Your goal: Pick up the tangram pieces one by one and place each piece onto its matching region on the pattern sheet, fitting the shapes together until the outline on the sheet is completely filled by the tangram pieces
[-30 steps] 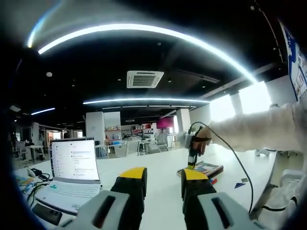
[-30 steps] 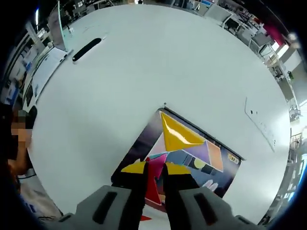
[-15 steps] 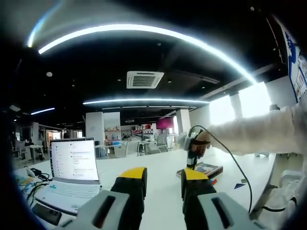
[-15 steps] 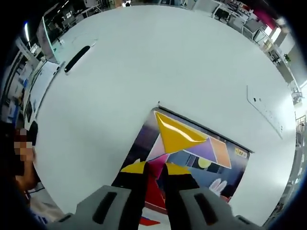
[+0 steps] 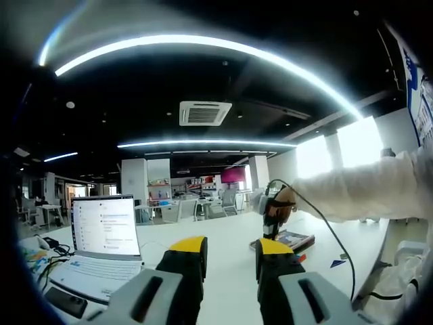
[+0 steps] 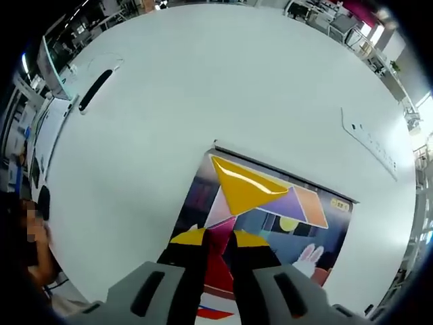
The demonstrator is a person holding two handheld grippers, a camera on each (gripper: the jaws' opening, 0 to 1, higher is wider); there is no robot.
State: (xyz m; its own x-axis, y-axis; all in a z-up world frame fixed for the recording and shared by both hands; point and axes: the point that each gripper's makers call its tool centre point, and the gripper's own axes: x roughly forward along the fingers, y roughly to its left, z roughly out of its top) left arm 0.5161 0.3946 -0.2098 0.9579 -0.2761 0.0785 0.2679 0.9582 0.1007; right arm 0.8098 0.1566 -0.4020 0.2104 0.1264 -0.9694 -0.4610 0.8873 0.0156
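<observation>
The pattern sheet lies on the white table, dark with coloured regions. A large yellow triangle sits on its far part, beside purple and orange shapes. My right gripper hovers over the sheet's near left part. Its jaws stand close together with a red piece between them. My left gripper is open and holds nothing, level above the table. Beyond it, a sleeved hand holds the right gripper above the sheet. A blue triangle and a small red piece lie on the table nearby.
An open laptop stands at the left, with cables beside it. A black oblong object lies far left on the table. A flat white strip lies at the right. A person's hand shows at the left edge.
The right gripper view has drawn back a little, so the sheet looks smaller and more of it shows. The red piece stays between the jaws. The left gripper has held still.
</observation>
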